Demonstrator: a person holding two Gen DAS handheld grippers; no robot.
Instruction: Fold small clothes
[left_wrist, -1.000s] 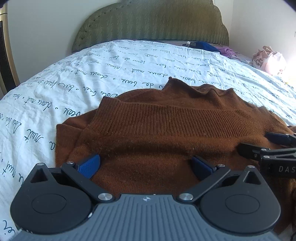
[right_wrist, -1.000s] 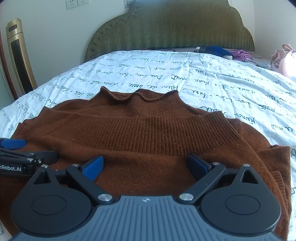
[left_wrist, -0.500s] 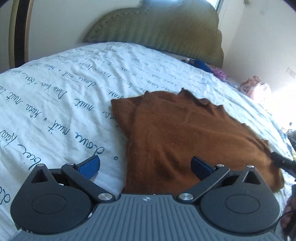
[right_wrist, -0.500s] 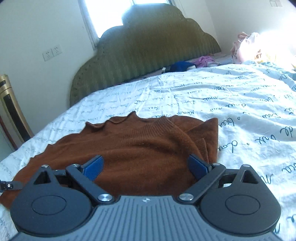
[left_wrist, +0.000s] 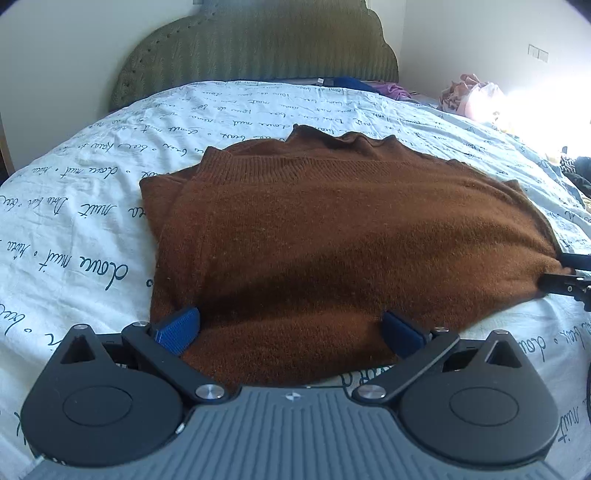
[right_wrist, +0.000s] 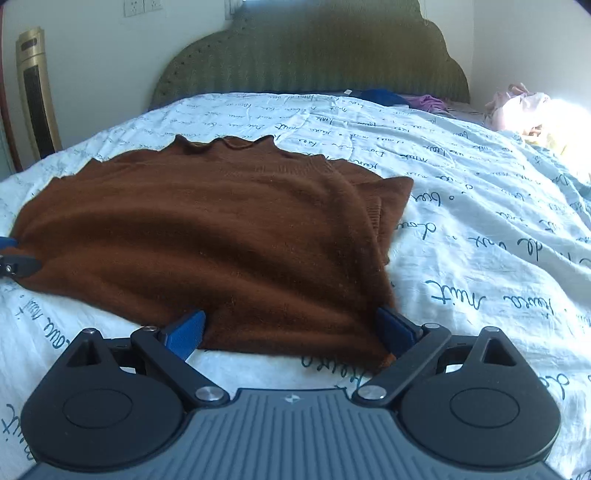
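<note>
The left hand-held gripper (left_wrist: 288, 330) and the right hand-held gripper (right_wrist: 291, 328) both stand with jaws spread wide over the near edge of the brown sweater (left_wrist: 332, 236), which lies folded on the bed (left_wrist: 74, 221) with its script-printed sheet, collar toward the green headboard (left_wrist: 258, 48).

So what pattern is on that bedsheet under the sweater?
The pale blue-white bedsheet carries dark handwritten cursive script all over, clearest in the right wrist view.
</note>
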